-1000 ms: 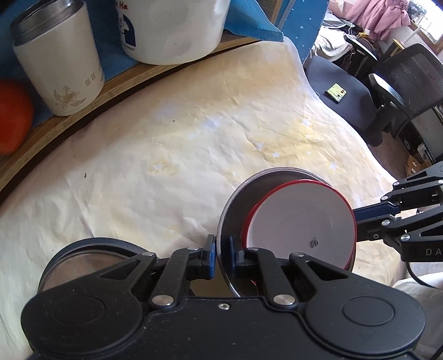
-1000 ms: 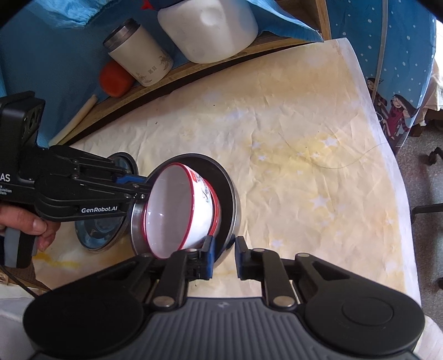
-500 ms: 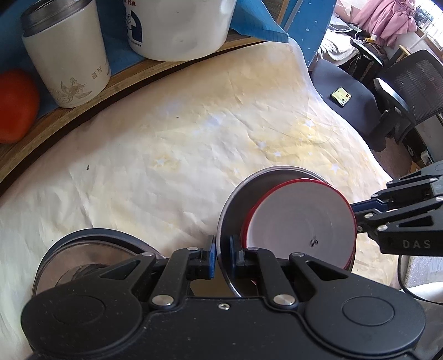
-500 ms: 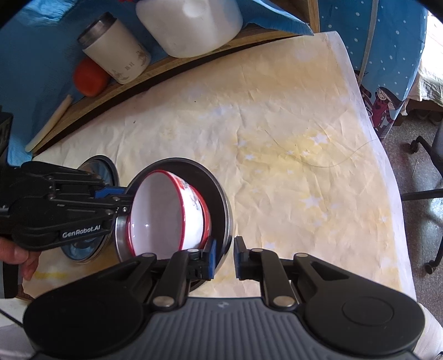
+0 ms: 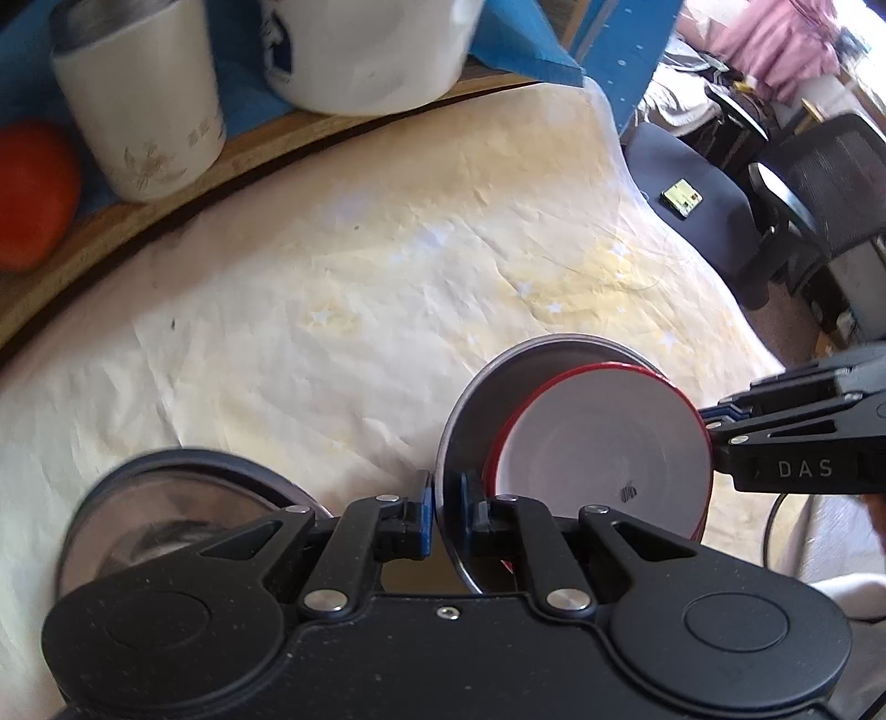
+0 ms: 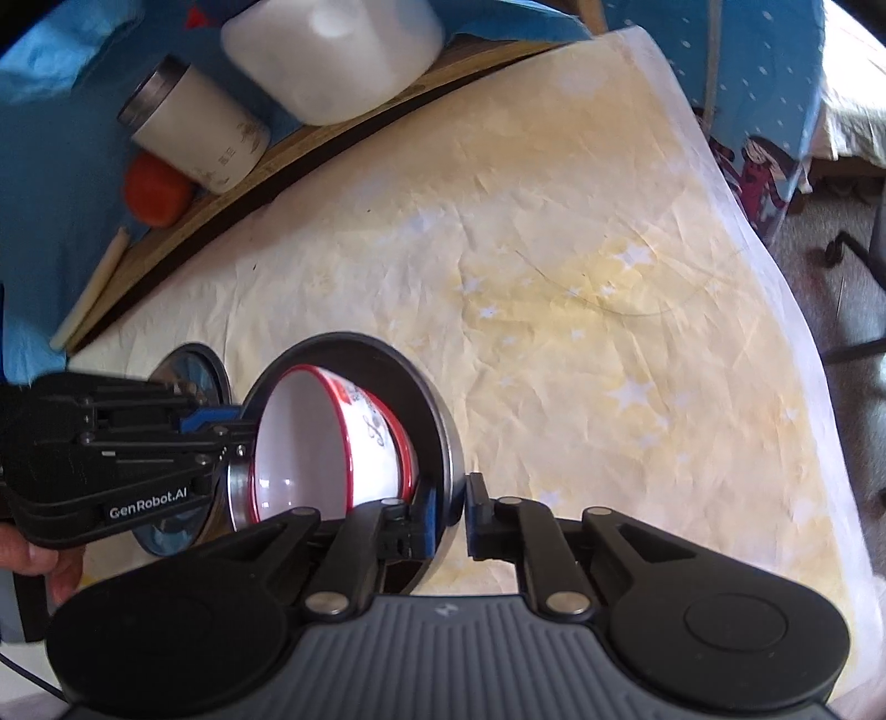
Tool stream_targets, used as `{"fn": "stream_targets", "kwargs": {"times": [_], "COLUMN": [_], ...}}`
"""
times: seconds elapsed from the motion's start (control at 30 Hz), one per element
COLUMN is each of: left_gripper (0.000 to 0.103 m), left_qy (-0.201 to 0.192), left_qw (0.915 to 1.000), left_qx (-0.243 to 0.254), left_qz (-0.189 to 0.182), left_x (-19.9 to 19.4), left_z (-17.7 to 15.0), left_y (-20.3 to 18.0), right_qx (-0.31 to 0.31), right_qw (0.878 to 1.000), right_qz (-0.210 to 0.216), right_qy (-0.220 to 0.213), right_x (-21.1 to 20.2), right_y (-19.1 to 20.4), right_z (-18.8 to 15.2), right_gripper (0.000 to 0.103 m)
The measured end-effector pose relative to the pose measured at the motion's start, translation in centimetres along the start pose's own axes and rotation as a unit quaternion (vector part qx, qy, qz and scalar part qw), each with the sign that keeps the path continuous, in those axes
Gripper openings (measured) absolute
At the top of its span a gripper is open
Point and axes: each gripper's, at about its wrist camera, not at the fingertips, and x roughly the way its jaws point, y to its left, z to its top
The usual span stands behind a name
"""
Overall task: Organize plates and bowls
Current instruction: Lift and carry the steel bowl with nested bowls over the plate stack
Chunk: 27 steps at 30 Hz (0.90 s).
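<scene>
A white enamel bowl with a red rim (image 5: 603, 437) (image 6: 326, 443) rests inside a steel plate (image 5: 476, 399) (image 6: 426, 399). Both are held tilted above the yellow cloth. My left gripper (image 5: 446, 515) is shut on the plate's near rim; it shows in the right wrist view (image 6: 232, 429) at the plate's left edge. My right gripper (image 6: 448, 512) is shut on the opposite rim; it shows in the left wrist view (image 5: 714, 418) at the right. A second steel bowl (image 5: 166, 509) (image 6: 188, 371) sits on the cloth to the left.
A wooden ledge (image 5: 266, 149) behind the cloth carries a white tumbler (image 5: 138, 105) (image 6: 194, 133), a big white jug (image 5: 365, 50) (image 6: 332, 50) and an orange fruit (image 5: 27, 194) (image 6: 158, 188). Office chairs (image 5: 819, 188) stand beyond the table's right edge.
Both grippers have kept their hold on the plate with the bowl in it and carried it slightly. The left view has shifted so the second steel bowl shows more.
</scene>
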Motion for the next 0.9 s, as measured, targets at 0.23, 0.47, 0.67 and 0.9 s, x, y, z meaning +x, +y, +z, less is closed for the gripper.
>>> {"fn": "stream_targets", "kwargs": {"times": [0.23,0.47,0.67,0.9], "left_gripper": [0.008,0.008,0.008,0.007], "left_qy": [0.008,0.015,0.013,0.004], "left_qw": [0.9997,0.9991,0.9992,0.9990], "left_qx": [-0.022,-0.034,-0.033,-0.043], "left_qz": [-0.008,-0.017,-0.018,-0.013], "left_x": [0.2,0.4,0.2,-0.6], "left_z": [0.0,0.3,0.7,0.7], "left_y": [-0.5,-1.1,-1.4,-0.9], "right_qx": [0.021,0.039,0.041,0.029], "right_qw": [1.000,0.999,0.999,1.000], "right_qz": [-0.001,-0.001,0.001,0.006], "right_qy": [-0.003,-0.005,-0.007,-0.007], "right_x": [-0.5,-1.2,-1.6,-1.7], "right_y": [-0.1,-1.1,-1.3,-0.7], "right_z": [-0.9,-1.1,-1.1,-0.8], "right_gripper": [0.010,0.010,0.009,0.009]}}
